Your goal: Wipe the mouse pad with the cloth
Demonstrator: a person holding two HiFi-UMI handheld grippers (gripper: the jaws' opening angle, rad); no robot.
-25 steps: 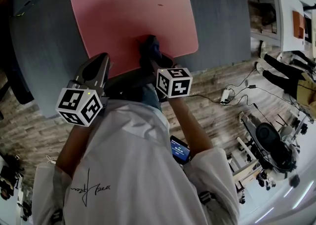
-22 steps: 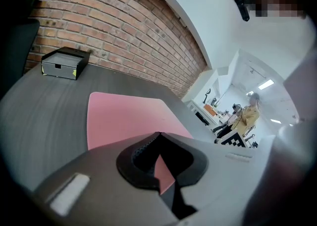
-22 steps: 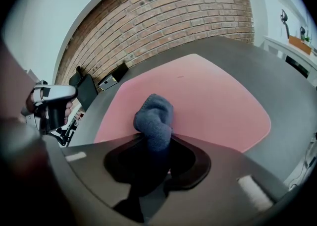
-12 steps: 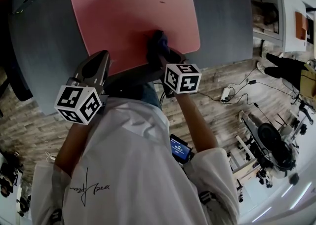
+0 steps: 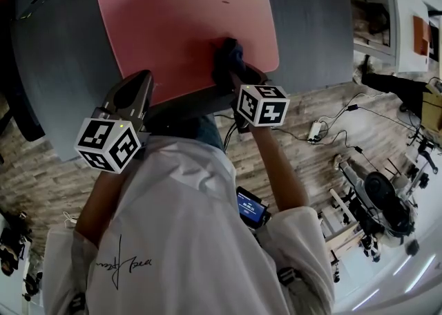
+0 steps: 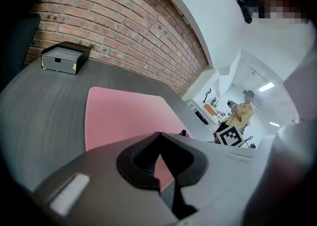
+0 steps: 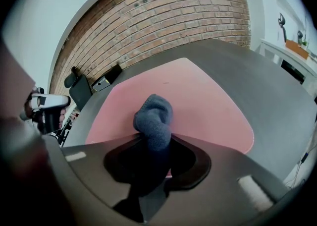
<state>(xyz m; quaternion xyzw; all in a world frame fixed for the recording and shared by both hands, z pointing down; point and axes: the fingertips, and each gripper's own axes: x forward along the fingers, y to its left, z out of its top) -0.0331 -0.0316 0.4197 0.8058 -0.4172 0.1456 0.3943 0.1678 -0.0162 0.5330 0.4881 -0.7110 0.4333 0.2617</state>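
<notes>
A large pink mouse pad [image 5: 179,23] lies on the dark grey table [image 5: 311,30]. My right gripper [image 5: 231,75] is shut on a dark blue cloth [image 5: 226,56], which is pressed onto the pad's near right part. In the right gripper view the bunched cloth [image 7: 153,118] sticks out between the jaws [image 7: 156,141] over the pad [image 7: 198,96]. My left gripper [image 5: 143,80] hovers at the pad's near left edge, shut with nothing in it. In the left gripper view its tips [image 6: 157,135] meet above the pad [image 6: 124,116].
A small black box [image 6: 64,57] sits at the table's far left corner by the brick wall, with a dark chair [image 7: 79,91] next to it. The table's near edge runs just under both grippers. Cables [image 5: 318,130] lie on the wooden floor at right.
My right gripper has slid the cloth to the right along the pad's near part. The left gripper has stayed where it was.
</notes>
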